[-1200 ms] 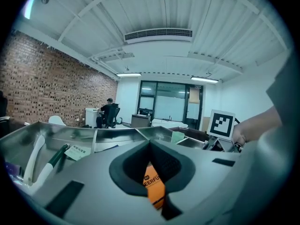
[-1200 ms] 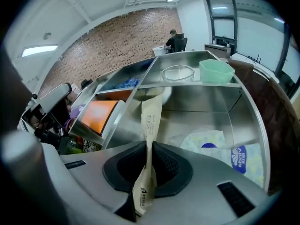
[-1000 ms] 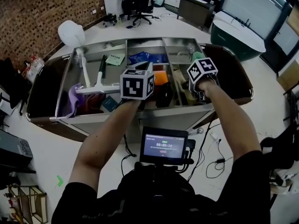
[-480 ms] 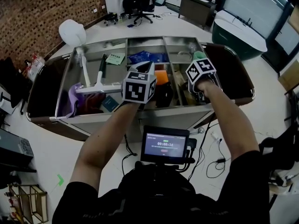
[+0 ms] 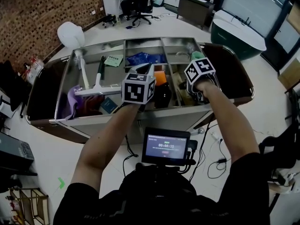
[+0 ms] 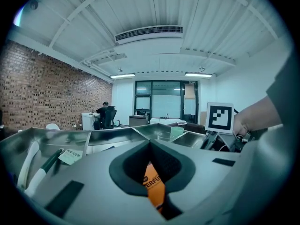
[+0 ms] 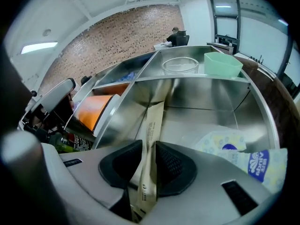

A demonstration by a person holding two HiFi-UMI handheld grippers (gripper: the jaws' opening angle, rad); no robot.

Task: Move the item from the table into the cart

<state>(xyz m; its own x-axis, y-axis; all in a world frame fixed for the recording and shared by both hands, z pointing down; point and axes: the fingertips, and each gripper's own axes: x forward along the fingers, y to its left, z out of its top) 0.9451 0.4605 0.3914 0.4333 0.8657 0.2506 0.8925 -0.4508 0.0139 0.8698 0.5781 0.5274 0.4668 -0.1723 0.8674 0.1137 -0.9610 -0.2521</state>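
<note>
The steel cart [image 5: 140, 41] has several compartments. My right gripper [image 5: 194, 93] points steeply down into the right-hand one [image 7: 197, 95]. A long tan paper packet [image 7: 151, 125] stands upright between its pads. The jaws have just been opening, and the packet now sits loosely in the gap, its far end resting on the compartment floor. My left gripper [image 5: 149, 68] hovers over the middle compartment, nearly level, and it is shut [image 6: 150, 146] with nothing in it. An orange packet [image 6: 153, 186] shows through the slot under its pads and lies in the cart [image 5: 161, 77].
A blue-and-yellow tissue pack [image 7: 239, 156], a green tub [image 7: 222, 63] and a clear bowl [image 7: 180, 65] share the right side. A dark bottle [image 5: 164, 93] stands mid-cart. A white long-handled tool [image 5: 96, 86] and blue packets [image 5: 143, 57] lie further left. A dark table [image 5: 234, 74] borders the cart.
Both grippers stay almost where they were over the cart. Nothing in the compartments has visibly shifted in the head view.
</note>
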